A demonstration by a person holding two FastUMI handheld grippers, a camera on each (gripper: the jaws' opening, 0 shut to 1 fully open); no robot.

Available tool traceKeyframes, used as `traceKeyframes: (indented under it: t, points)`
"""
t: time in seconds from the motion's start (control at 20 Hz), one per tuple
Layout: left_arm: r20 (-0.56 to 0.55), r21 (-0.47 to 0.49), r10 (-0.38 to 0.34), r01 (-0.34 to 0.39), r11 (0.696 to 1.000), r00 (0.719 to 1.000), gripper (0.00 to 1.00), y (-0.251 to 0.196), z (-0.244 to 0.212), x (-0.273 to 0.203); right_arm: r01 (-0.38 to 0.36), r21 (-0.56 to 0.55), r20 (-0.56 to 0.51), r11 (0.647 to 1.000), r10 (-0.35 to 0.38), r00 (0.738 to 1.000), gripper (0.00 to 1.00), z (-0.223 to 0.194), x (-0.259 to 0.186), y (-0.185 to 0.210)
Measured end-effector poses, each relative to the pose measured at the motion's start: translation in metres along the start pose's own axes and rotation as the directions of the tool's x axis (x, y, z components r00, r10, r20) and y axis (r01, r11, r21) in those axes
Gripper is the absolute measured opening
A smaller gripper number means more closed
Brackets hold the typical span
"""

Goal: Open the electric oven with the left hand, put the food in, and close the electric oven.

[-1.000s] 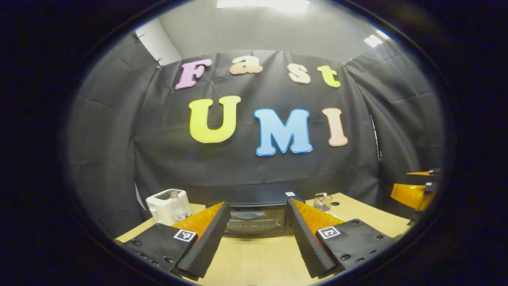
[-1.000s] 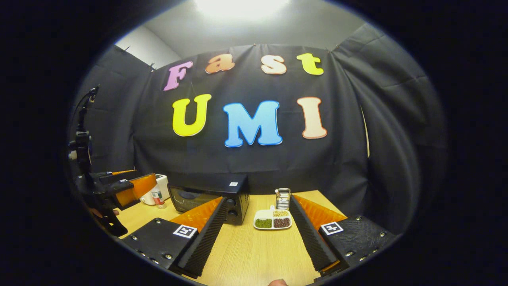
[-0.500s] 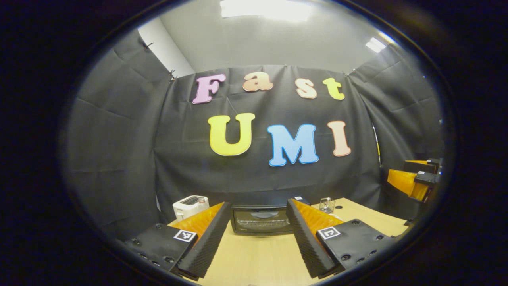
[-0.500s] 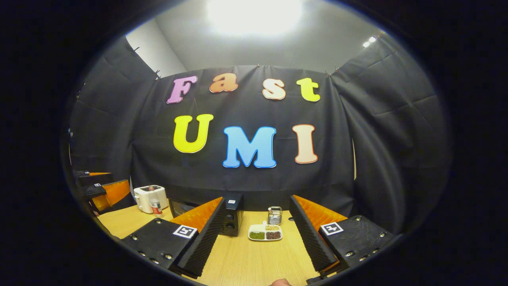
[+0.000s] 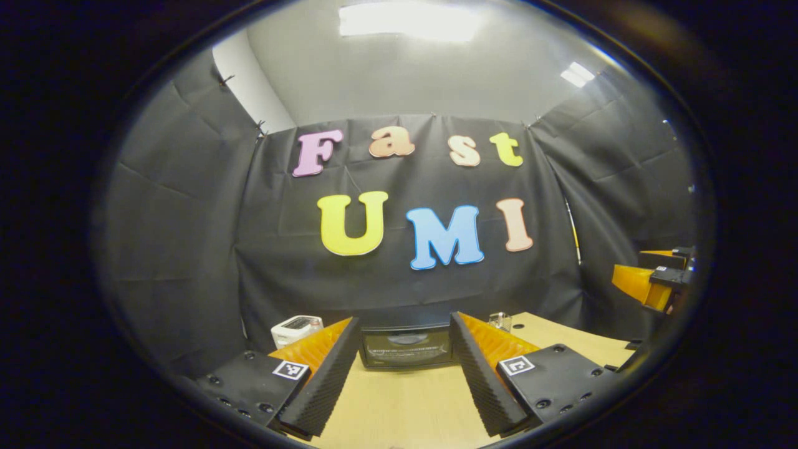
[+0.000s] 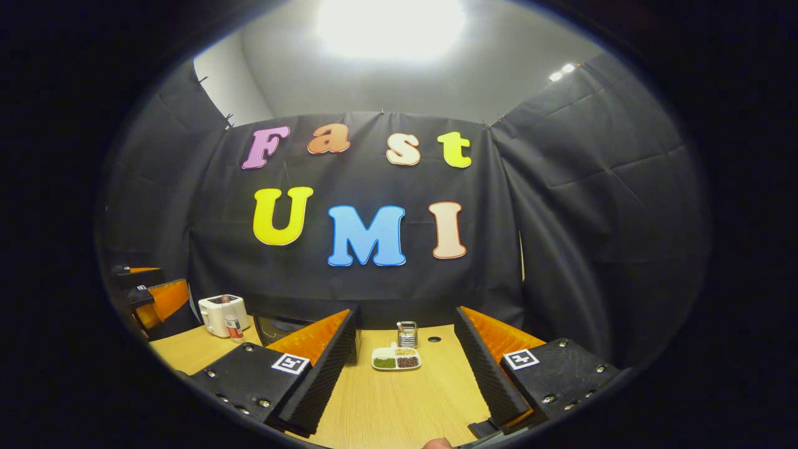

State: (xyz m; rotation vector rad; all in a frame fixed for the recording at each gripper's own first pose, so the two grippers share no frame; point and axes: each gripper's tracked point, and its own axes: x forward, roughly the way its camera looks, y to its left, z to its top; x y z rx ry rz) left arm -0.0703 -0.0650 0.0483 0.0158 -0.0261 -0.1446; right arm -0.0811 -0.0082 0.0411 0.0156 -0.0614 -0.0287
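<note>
While oven (image 5: 406, 348) sits shut, left gripper (image 5: 404, 374) gapes

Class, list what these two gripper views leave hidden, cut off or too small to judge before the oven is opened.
- Electric oven, left gripper view: its sides sit behind the left gripper's fingers, so handle and knobs can't be made out.
- Oven, right gripper view: mostly behind a finger of the right gripper.
- Food tray, right gripper view: too small to identify the foods.
- Bottle by the white toaster: too small to identify.
</note>
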Motion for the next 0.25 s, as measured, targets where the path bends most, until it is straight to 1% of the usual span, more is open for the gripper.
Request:
traceKeyframes:
  t: [0.2,0.25]
  points:
    - [-0.001,-0.01,-0.011,0.011,1.0,1.0,1.0,-0.002,0.0,-0.005,-0.011,0.0,0.025,1.0,0.011,1.0,0.98,0.01,-0.008,0.004]
    - [0.002,-0.008,-0.012,0.012,1.0,1.0,0.95,0.0,0.0,-0.006,-0.009,-0.006,0.029,1.0,0.009,1.0,0.97,0.012,-0.008,0.005]
